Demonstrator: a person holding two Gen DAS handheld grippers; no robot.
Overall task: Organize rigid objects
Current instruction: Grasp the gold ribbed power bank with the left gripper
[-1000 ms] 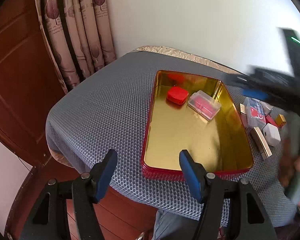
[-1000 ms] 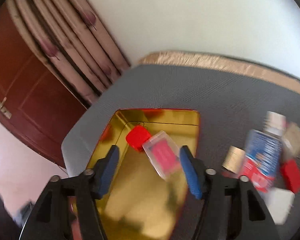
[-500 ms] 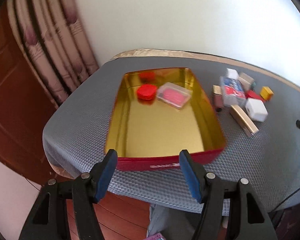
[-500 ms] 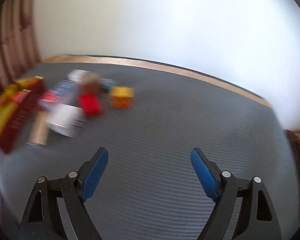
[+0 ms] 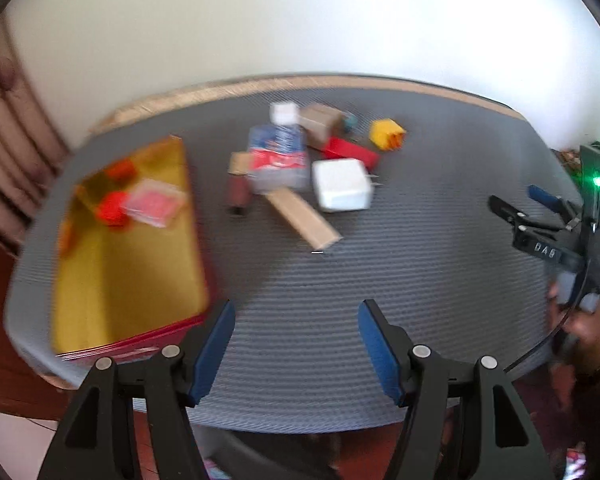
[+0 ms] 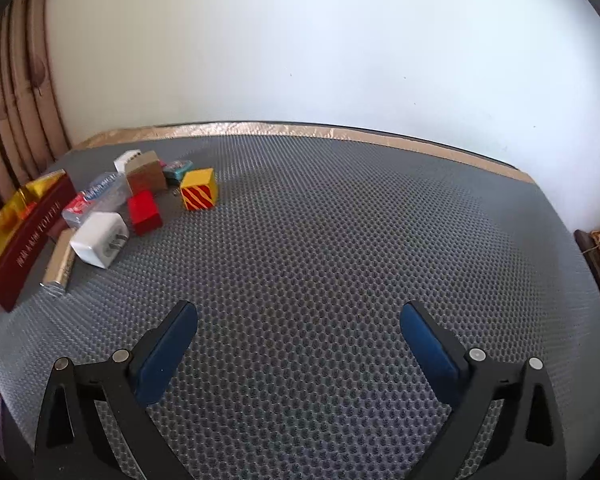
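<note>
tin side (image 6: 28, 236): "TOFFEE" (rest unclear) | right tool (image 5: 544, 251): "DAS"

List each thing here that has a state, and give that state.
left gripper: open, nothing between the pads.
right gripper: jaws opening, nothing between them.
tin tray: lidless, holding two items.
clear case: closed, lying in the tray.
white charger: unplugged, on the mat.
yellow striped cube: standing on the mat.

left wrist view blurred; tin (image 6: 24, 236) cut off at right wrist view's edge.
</note>
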